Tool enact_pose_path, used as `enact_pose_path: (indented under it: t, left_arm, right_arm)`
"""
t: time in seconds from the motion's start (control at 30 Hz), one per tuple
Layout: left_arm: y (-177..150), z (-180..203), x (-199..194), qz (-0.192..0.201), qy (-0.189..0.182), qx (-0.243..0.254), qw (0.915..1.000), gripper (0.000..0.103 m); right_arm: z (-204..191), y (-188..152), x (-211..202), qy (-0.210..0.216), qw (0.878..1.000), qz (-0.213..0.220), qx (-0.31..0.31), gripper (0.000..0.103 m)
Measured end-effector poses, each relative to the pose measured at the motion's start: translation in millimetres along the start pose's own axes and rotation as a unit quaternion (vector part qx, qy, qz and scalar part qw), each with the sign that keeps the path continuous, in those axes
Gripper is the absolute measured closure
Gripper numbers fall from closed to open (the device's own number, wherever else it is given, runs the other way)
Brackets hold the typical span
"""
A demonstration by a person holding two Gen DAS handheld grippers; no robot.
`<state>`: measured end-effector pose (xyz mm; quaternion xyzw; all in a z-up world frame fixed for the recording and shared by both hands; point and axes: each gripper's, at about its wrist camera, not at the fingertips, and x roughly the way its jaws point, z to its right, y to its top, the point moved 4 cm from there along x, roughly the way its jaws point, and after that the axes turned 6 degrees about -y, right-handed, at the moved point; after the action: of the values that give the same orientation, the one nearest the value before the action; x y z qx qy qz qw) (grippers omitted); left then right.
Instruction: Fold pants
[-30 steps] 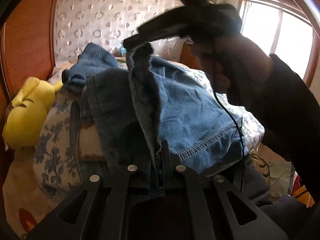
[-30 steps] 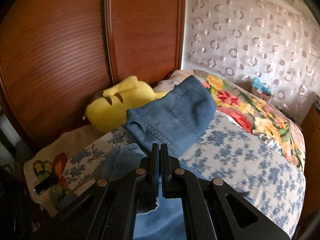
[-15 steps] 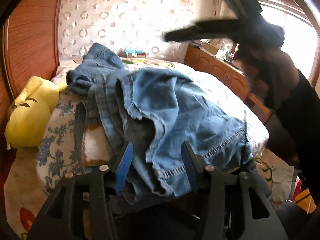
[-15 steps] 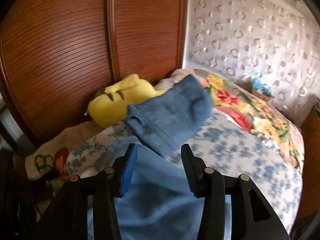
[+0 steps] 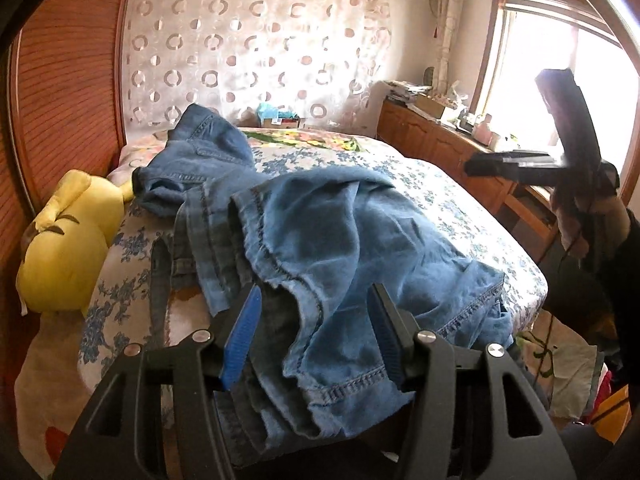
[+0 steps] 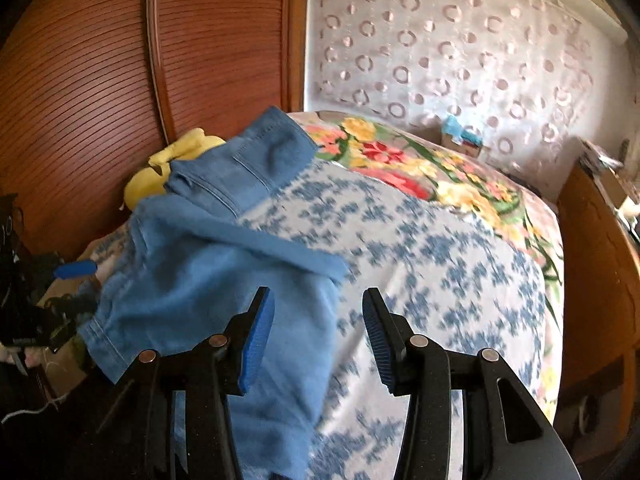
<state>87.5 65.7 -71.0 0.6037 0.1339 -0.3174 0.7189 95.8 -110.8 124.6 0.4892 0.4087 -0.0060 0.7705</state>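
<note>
The blue denim pants [image 5: 320,240] lie rumpled on the bed, legs heaped toward the near edge and the waist part toward the headboard. My left gripper [image 5: 316,332] is open and empty, with its jaws either side of the near folds of denim. My right gripper [image 6: 318,332] is open and empty above the pants [image 6: 208,272] and the bedspread. In the left wrist view the right gripper [image 5: 516,164] is raised at the far right, held in a hand.
The bed [image 6: 460,264] has a blue-flowered spread and a bright floral blanket [image 6: 420,168]. A yellow plush toy [image 5: 68,248] lies at the bed's left edge by the wooden wardrobe [image 6: 120,80]. A wooden dresser [image 5: 440,144] stands right, below a window.
Both grippers were shut on the denim a second ago and have opened. The lifted pants dropped onto the bed. The right gripper has swung up and away to the right.
</note>
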Motion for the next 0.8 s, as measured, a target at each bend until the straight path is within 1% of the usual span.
enact_pose_path:
  t: [0.1, 0.17, 0.3, 0.47, 0.5, 0.57, 0.8]
  left_arm:
    - [5.8, 5.6, 4.9, 0.002, -0.001, 0.01, 0.9999, 0.047]
    - [7.7, 6.4, 9.3, 0.001, 0.0, 0.012, 0.9999, 0.047]
    - [7.1, -0.3, 16.5, -0.002, 0.007, 0.009, 0.9999, 0.047]
    - [0.2, -14.1, 23.0, -0.011, 0.018, -0.005, 0.9998, 0.047]
    - [-2.3, -17.6, 23.7, -0.013, 0.02, -0.008, 0.9997, 0.047]
    - [-5.4, -19.9, 24.5, -0.016, 0.024, -0.011, 0.9995, 0.047]
    - [-9.6, -23.0, 24.3, -0.015, 0.025, -0.017, 0.9994, 0.047]
  right_arm:
    - [6.5, -10.2, 8.6, 0.01, 1.0, -0.004, 0.021, 0.055]
    - [7.6, -17.5, 20.8, 0.024, 0.999, -0.007, 0.035, 0.055]
    - [5.0, -27.9, 59.7, 0.057, 0.996, -0.025, 0.059, 0.055]
    - [5.8, -31.6, 105.2, 0.079, 0.992, -0.052, 0.081, 0.055]
    - [6.6, -30.8, 110.6, 0.082, 0.992, -0.054, 0.085, 0.055]
    - [9.5, -31.4, 119.9, 0.088, 0.99, -0.062, 0.094, 0.05]
    - [8.1, -31.5, 135.4, 0.115, 0.986, -0.071, 0.097, 0.05]
